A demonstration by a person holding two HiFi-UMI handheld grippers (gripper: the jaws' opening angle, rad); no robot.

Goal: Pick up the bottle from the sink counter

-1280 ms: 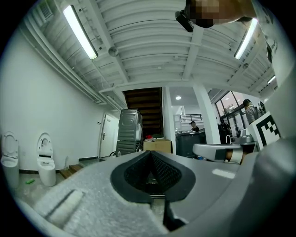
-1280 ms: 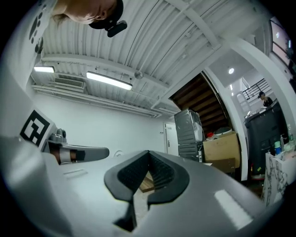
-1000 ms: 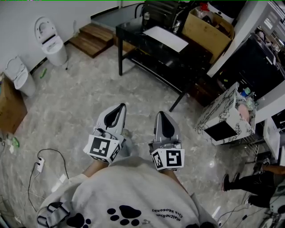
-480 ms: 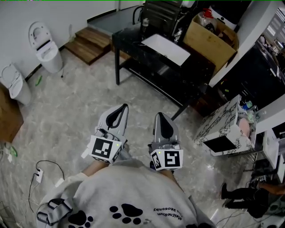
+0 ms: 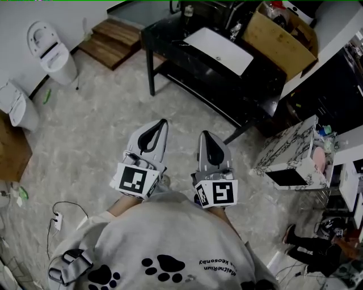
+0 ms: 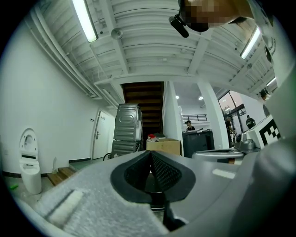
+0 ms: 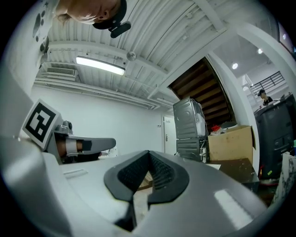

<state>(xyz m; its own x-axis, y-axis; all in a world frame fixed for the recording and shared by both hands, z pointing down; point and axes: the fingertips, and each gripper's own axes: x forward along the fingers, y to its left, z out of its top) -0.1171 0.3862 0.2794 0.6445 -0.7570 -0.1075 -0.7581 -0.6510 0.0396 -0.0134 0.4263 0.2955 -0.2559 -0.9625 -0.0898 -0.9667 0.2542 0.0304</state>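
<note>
Nearest is the person's grey sweatshirt [image 5: 164, 243]. Both tools are held out side by side above the pale marbled floor [image 5: 85, 130]. The left gripper [image 5: 163, 122] has its fingers [image 6: 163, 173] clenched together with nothing between them. The right gripper [image 5: 202, 135], just beside it, has its fingers [image 7: 159, 173] pressed tip to tip, also empty. To the far left stand a white toilet [image 5: 54, 51] and wooden steps [image 5: 110, 42]. To the right is a marble-patterned cabinet [image 5: 289, 156]. Farther ahead, well apart from both grippers, is the black worktop [image 5: 164, 34] with its white sink basin [image 5: 218, 50]. The bottle [image 5: 188, 12] stands upright near the worktop's far edge, left of the basin. A cardboard box [image 5: 283, 34] sits far right.
</note>
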